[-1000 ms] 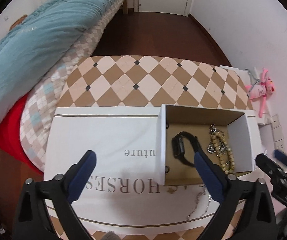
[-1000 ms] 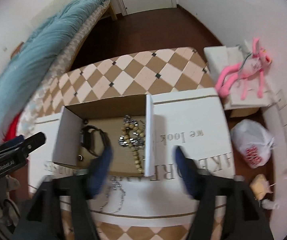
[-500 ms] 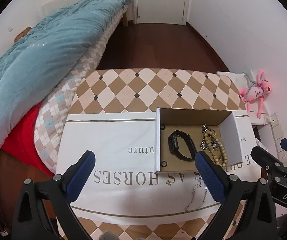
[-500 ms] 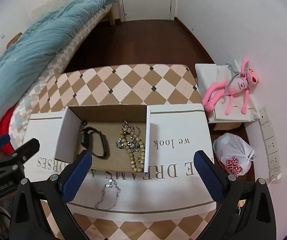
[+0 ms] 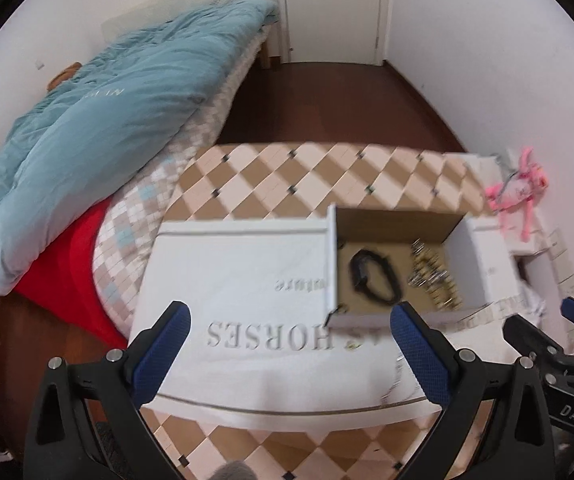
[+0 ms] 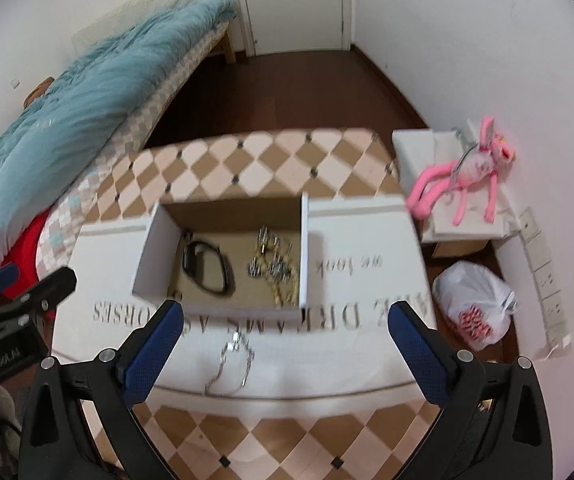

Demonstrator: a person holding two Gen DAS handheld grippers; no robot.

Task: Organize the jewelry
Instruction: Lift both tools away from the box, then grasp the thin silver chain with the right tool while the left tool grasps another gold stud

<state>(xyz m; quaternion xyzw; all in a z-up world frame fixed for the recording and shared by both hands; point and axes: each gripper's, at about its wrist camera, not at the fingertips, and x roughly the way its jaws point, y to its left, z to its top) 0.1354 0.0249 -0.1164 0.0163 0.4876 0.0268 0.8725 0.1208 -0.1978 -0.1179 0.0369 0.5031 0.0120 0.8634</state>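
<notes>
Both claws have pulled up and back from the box [image 6: 223,256]: the right claw [image 6: 287,354], a second ago nearly closed at its 6 o'clock edge, now gapes wide; the left claw [image 5: 291,354] merely retreated.

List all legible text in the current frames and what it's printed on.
"HORSES", upside down: white cloth, left wrist view.
"DREAMS", upside down, partly hidden: same cloth, right wrist view.
"we look", upside down: cloth right of the cardboard box.
"DAS": right gripper body.
"GenRobot.AI", roughly; blurred: left gripper body.
Lettering on blue duvet: too blurred.
Red print on plastic bag: unreadable.
</notes>
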